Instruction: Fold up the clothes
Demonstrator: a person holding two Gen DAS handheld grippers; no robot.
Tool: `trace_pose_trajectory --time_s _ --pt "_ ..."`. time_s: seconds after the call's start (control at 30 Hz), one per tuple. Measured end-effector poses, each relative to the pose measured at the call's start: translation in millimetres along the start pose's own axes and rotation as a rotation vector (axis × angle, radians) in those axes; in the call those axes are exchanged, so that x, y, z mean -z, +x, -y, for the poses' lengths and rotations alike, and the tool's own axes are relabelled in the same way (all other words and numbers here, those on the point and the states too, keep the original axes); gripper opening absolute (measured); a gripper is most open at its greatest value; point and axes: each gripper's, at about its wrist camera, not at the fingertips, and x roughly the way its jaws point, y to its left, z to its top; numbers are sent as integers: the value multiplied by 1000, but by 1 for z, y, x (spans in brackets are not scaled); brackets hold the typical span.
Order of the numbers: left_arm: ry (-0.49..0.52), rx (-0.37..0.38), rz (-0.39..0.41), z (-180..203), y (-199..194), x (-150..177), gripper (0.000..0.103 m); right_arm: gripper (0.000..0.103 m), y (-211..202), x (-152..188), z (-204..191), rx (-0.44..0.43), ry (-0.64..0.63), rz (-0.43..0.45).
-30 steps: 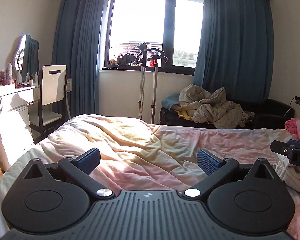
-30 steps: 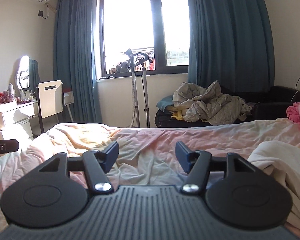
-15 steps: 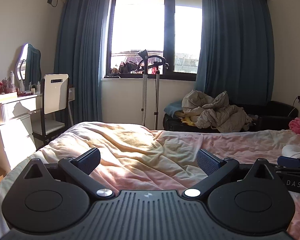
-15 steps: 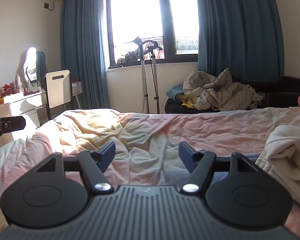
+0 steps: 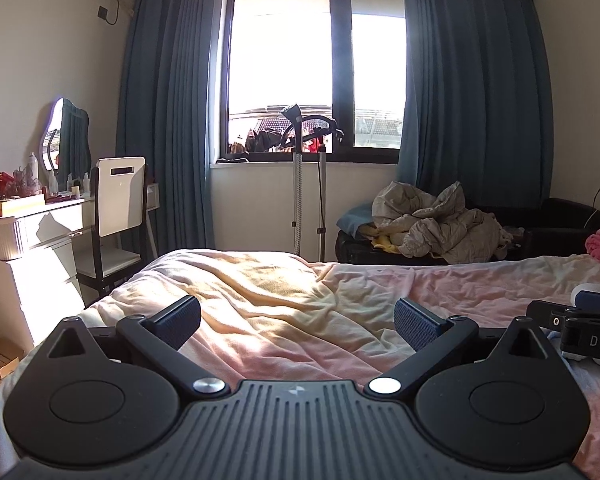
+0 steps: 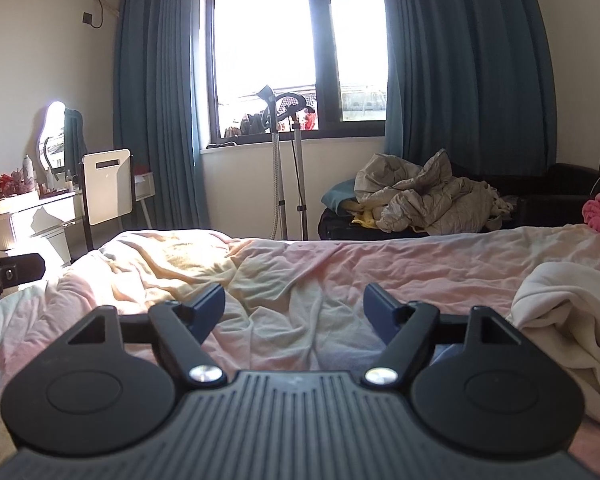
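Two grippers, left (image 5: 296, 322) and right (image 6: 294, 308), jaws wide apart and empty above the bed (image 6: 340, 264).

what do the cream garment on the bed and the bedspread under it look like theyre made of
Cream garment: looks like a thick, soft knit or fleece, matte; it piles in fat rounded folds without sharp creases. Exact fibre can't be told.

Bedspread: seems a thin woven cotton-like sheet, matte, pink fading to yellow; it shows many fine, shallow wrinkles and lies flat against the mattress.

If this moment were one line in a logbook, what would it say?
left tongs: open, empty | right tongs: open, empty | cream garment: unfolded on bed, right side | phase: approach
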Motion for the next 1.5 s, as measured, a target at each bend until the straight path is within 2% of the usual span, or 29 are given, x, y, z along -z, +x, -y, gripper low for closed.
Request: trace_pose_trajectory --time_s 0.03,0.1,0.23,0.57,1.5 --pt "-6 -1 -2 0 1 0 103 87 -1 0 0 2 -1 6" --pt "-9 -1 -10 0 2 1 103 88 -1 1 1 -5 7 10" --pt "-14 -1 -25 1 6 3 103 102 3 3 3 -13 12 -6" --pt "-17 -4 -61 2 13 7 103 103 5 3 6 0 33 -15" --pt "-24 -12 -88 1 15 5 103 103 7 6 6 25 39 -38"
